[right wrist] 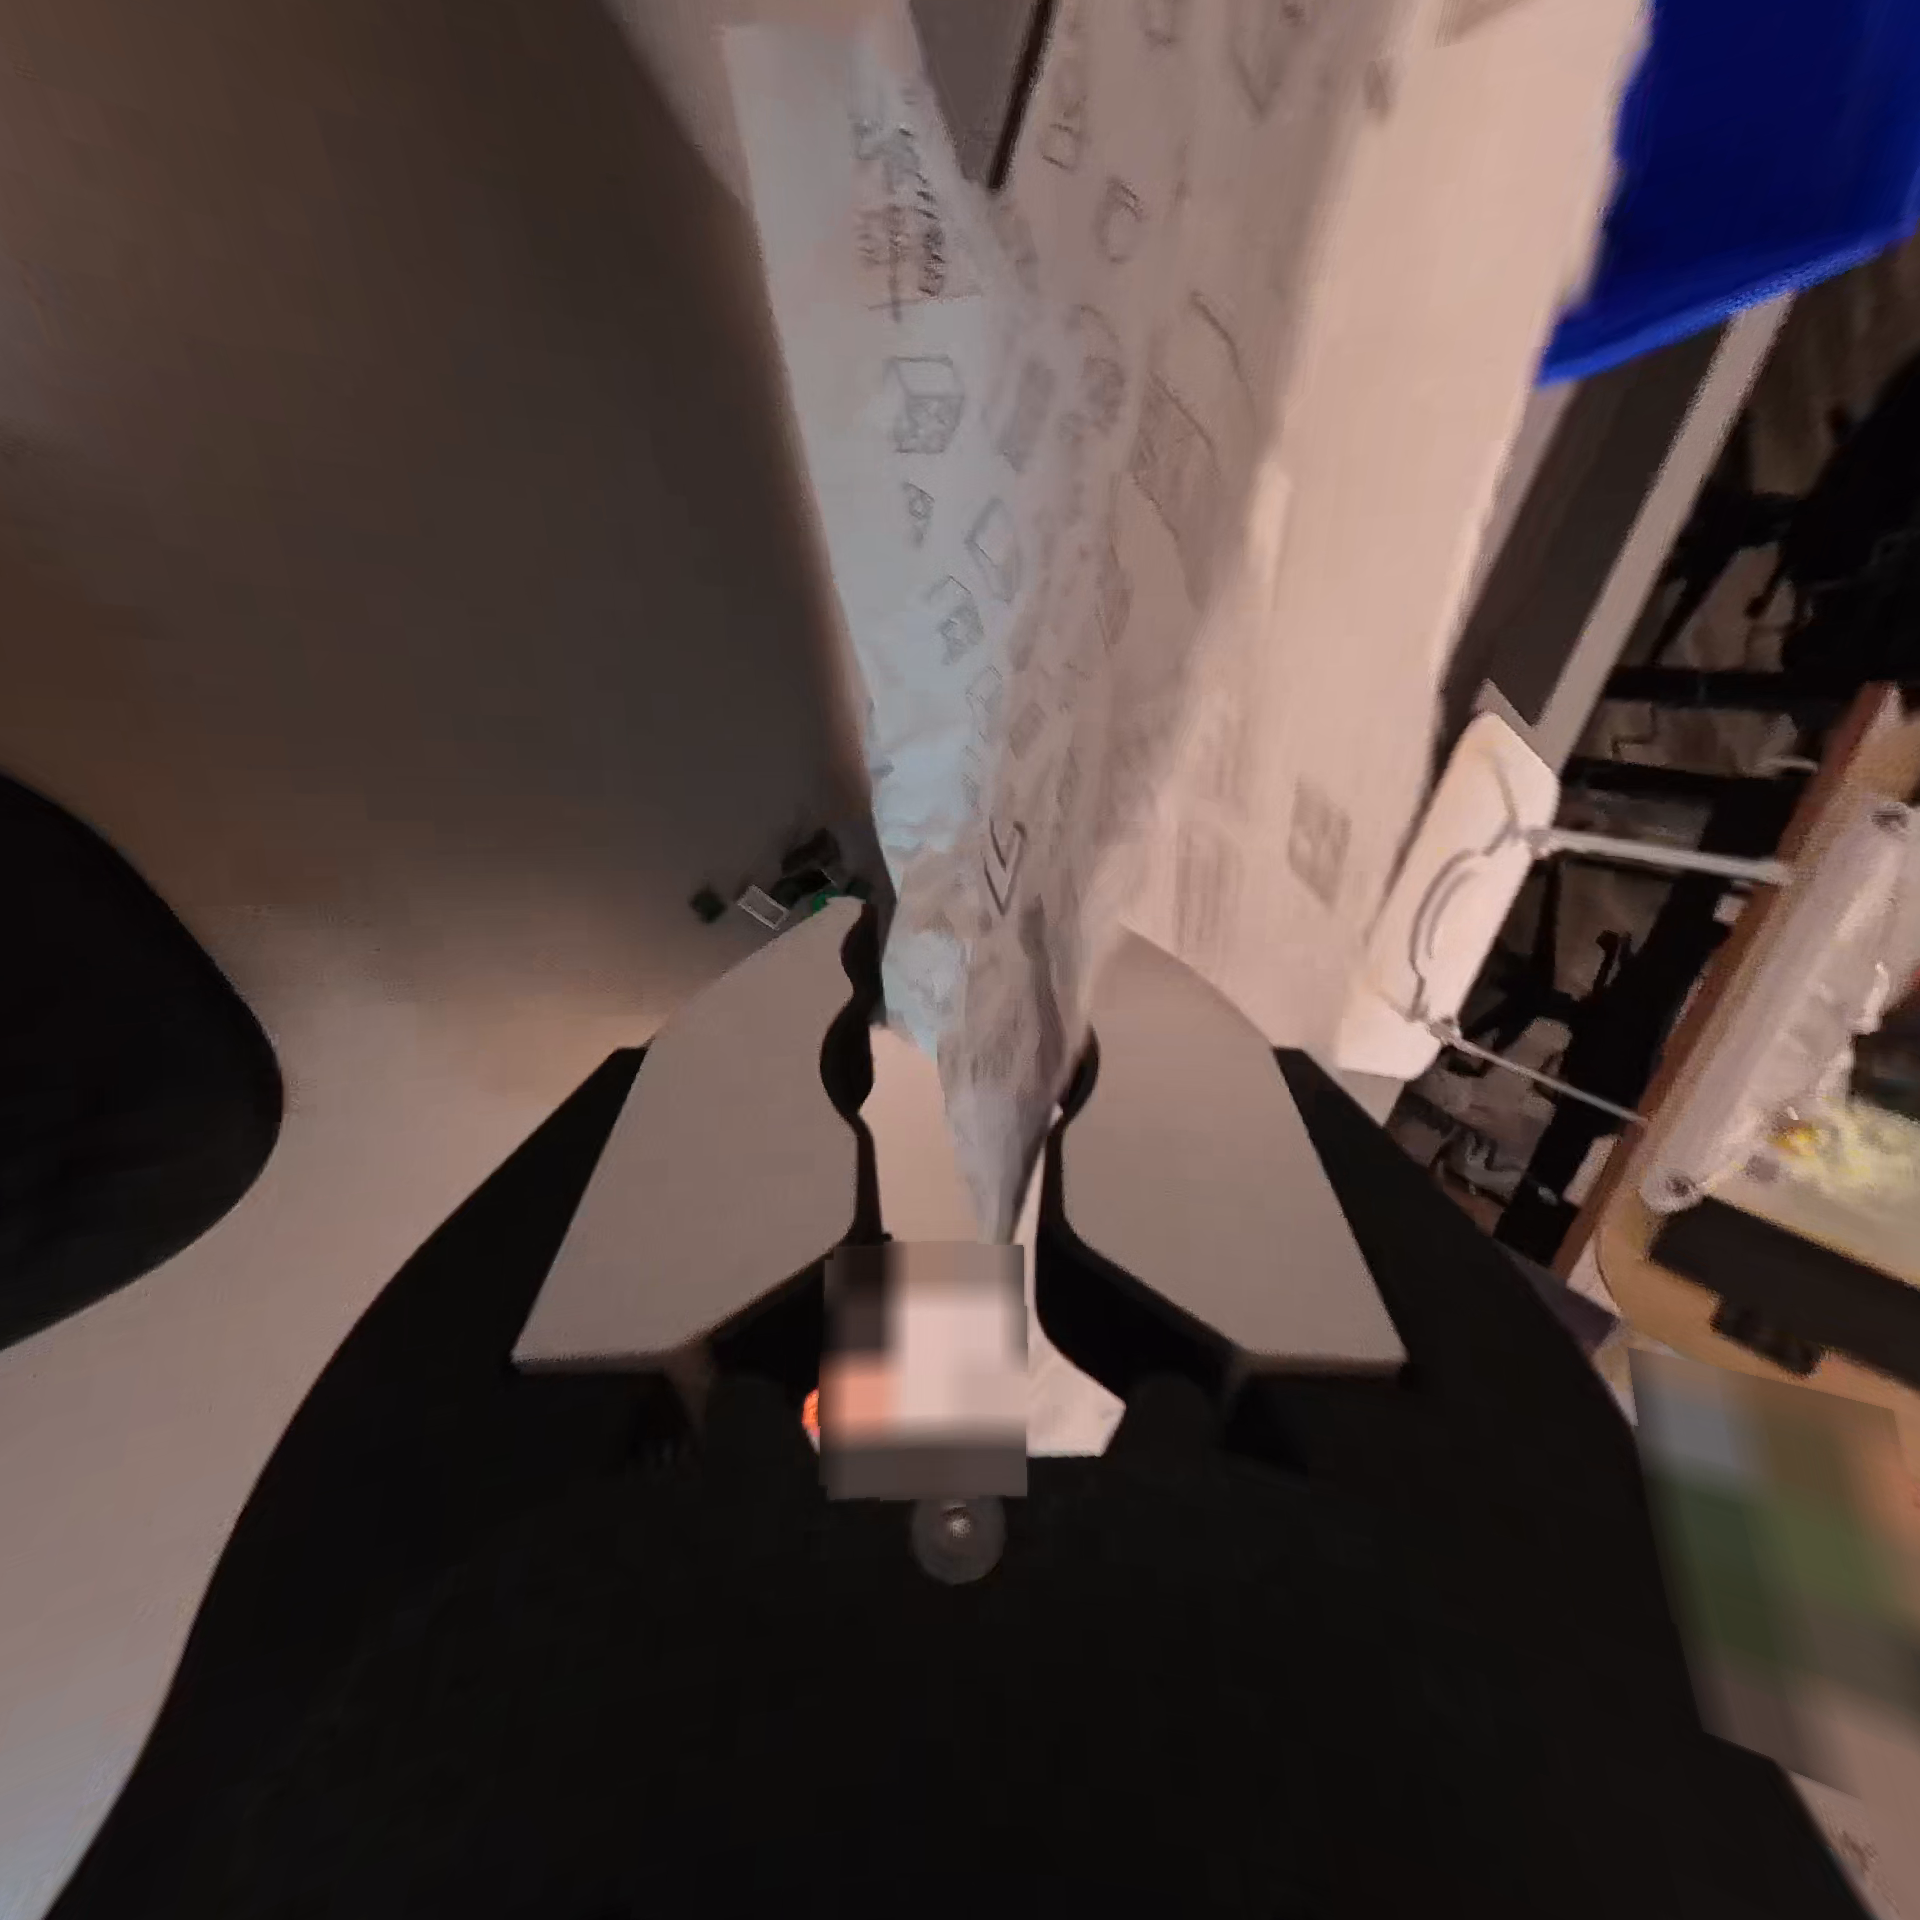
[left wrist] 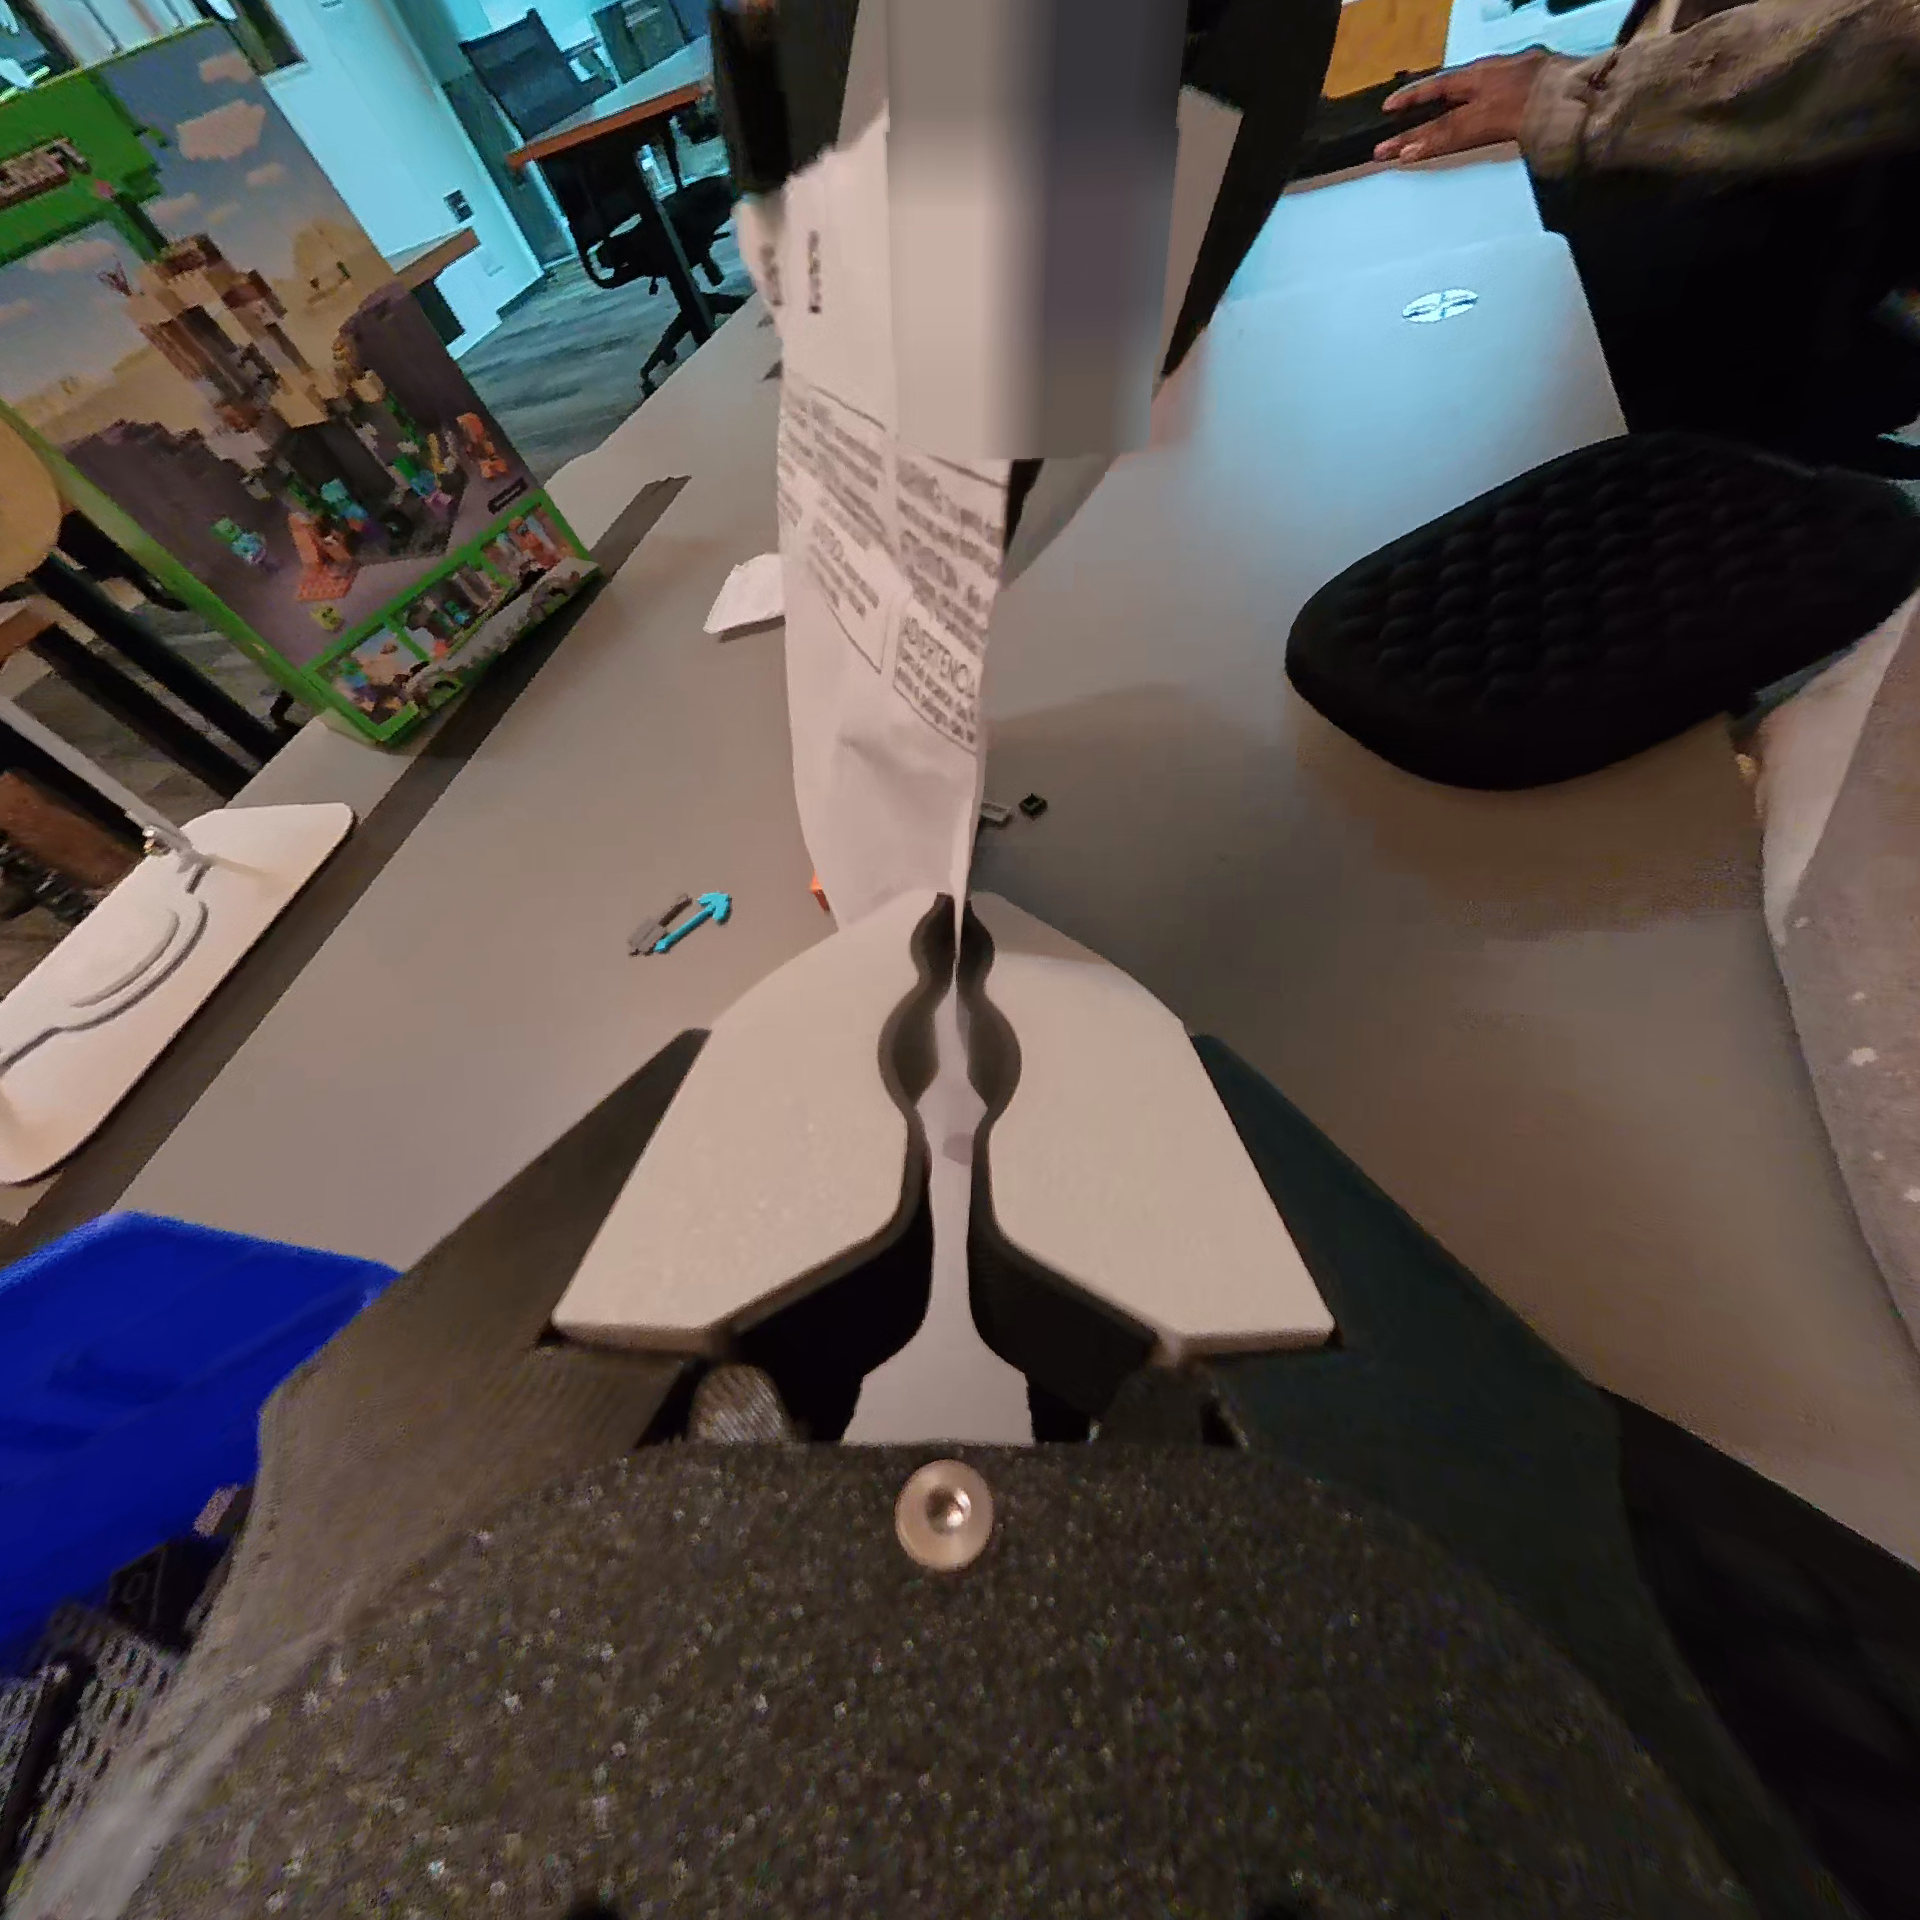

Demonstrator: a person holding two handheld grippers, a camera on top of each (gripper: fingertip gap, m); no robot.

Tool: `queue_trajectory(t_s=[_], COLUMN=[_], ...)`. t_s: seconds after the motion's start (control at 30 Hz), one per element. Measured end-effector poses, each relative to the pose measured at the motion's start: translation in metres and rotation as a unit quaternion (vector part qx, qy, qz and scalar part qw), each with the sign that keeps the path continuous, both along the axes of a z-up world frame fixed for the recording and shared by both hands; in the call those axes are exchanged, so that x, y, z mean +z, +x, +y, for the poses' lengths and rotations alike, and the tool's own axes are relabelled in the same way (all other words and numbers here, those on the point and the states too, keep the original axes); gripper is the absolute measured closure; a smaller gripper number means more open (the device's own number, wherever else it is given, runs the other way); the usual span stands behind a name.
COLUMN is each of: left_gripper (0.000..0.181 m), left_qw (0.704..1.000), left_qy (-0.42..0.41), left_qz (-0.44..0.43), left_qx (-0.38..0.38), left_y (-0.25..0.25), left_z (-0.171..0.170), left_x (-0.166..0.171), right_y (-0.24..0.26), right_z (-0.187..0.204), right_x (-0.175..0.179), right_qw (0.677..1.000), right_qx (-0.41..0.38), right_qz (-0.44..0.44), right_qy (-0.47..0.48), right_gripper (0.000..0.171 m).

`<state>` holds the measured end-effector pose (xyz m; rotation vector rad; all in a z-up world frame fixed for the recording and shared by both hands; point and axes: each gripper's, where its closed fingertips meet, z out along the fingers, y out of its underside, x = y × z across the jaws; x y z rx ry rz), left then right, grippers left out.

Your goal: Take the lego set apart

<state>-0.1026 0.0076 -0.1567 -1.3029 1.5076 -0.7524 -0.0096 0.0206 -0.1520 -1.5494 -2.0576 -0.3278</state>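
Note:
A white paper bag (left wrist: 883,582) with grey print stretches between my two grippers above the grey table (left wrist: 1299,987). My left gripper (left wrist: 954,914) is shut on one end of it. In the right wrist view the bag (right wrist: 1039,623) runs between the fingers of my right gripper (right wrist: 992,920), which stand apart with a gap beside the bag. The right gripper's black arms (left wrist: 1247,156) flank the bag's far end in the left wrist view. Small loose lego pieces lie on the table: a light-blue pickaxe (left wrist: 691,920), tiny dark pieces (left wrist: 1013,808) and an orange bit (left wrist: 819,888). The right wrist view is blurred.
A lego box (left wrist: 281,436) stands at the table's left edge. A blue bin (left wrist: 135,1382) is near left. A black cushion (left wrist: 1590,613) lies right. A white flat stand base (left wrist: 135,966) sits at left. A person's hand (left wrist: 1455,109) rests on the far table. Some 10 cm of space lies between my two pairs of fingers. Both grippers' tips are roughly 20 cm from the light-blue pickaxe (left wrist: 691,920).

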Motion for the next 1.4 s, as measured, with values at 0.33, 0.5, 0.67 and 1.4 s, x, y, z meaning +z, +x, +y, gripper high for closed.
queue_trajectory(t_s=[0.33,0.5,0.67,1.4], left_gripper=[0.179,0.137,0.168,0.181], left_qw=[0.996,0.992,0.988,0.989], left_qy=[-0.023,-0.035,0.009,-0.005], left_qz=[-0.051,-0.016,0.033,-0.062], left_qx=[0.069,0.118,0.15,0.137], left_y=[-0.01,-0.021,-0.015,0.002], left_z=[0.033,0.039,0.049,0.063], left_x=[0.012,0.004,-0.011,0.012], right_y=[0.007,0.013,-0.002,0.004], right_z=[0.033,0.043,0.032,-0.061], right_x=[-0.022,-0.002,0.019,0.026], right_qw=[0.997,0.994,0.995,0.968], right_qx=[-0.074,-0.108,-0.08,0.068], right_qz=[-0.03,0.016,0.044,0.128], right_qy=[-0.011,-0.023,-0.024,-0.206], right_gripper=[0.171,0.17,0.17,0.171])
